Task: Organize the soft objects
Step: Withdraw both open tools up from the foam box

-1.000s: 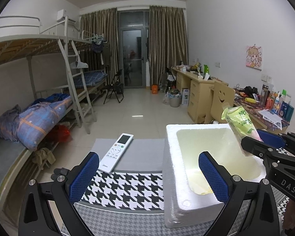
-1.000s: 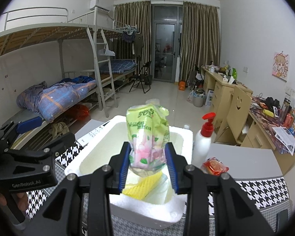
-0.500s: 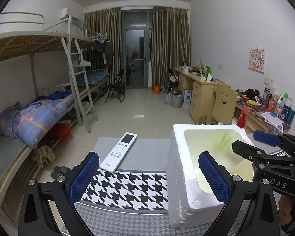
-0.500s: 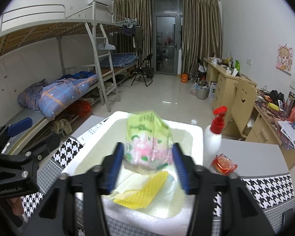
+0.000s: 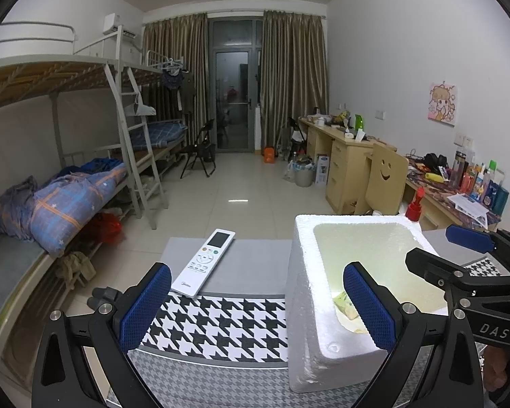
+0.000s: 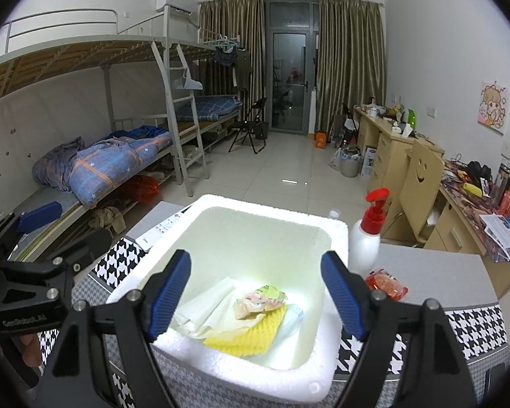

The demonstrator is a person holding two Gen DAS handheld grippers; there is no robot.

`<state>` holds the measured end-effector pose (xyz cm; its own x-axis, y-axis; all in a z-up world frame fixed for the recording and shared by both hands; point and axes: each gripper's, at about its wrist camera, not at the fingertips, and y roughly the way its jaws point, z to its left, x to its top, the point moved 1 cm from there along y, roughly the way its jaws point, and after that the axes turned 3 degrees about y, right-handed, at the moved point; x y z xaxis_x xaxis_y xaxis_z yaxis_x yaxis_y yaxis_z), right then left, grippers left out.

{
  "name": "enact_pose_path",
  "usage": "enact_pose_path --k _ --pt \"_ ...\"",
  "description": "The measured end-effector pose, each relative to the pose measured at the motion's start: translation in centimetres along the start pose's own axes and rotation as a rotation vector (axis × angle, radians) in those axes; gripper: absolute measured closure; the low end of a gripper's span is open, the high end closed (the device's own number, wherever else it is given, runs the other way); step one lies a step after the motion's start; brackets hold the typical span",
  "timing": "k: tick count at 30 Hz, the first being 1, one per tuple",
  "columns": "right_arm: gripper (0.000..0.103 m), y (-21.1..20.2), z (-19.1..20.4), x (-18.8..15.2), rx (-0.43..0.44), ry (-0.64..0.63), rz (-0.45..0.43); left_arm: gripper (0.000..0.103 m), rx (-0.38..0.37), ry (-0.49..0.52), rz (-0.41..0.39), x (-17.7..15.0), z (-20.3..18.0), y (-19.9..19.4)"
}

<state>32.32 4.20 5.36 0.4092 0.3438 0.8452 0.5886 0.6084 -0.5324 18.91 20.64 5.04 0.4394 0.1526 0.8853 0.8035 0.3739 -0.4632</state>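
Observation:
A white foam box [image 6: 336, 238] stands on the table. On its floor lies a green and pink soft packet [image 6: 260, 301], resting on a yellow sponge [image 6: 251, 335] and a pale cloth [image 6: 204, 309]. My right gripper [image 6: 255, 292] hovers over the box, its jaws opening with nothing held between them. My left gripper [image 5: 255, 306] stands open at the box's left wall [image 5: 302, 306], one finger inside the rim; it holds nothing. In the left wrist view the right gripper [image 5: 459, 255] reaches in over the box from the right, and a corner of the packet [image 5: 345, 306] shows.
A white remote control [image 5: 205, 260] lies on the grey mat left of the box. A white pump bottle with a red top [image 6: 369, 234] and a small red packet [image 6: 386, 282] sit to the box's right. Houndstooth cloth [image 5: 214, 326] covers the table front.
The right gripper's jaws spread apart and let go of the green and pink packet, which dropped into the box onto the sponge and cloth. The left gripper stayed open.

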Motion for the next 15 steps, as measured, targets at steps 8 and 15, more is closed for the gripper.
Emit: enact_pose_path --k 8,15 --pt "0.020 -1.7 -0.6 -0.2 -0.003 0.000 -0.028 0.001 -0.003 0.005 -0.007 -0.2 -0.7 -0.9" --pt "0.020 -3.5 -0.9 -0.4 0.016 0.008 -0.063 0.001 -0.003 0.013 -0.019 -0.1 -1.8 -2.5"
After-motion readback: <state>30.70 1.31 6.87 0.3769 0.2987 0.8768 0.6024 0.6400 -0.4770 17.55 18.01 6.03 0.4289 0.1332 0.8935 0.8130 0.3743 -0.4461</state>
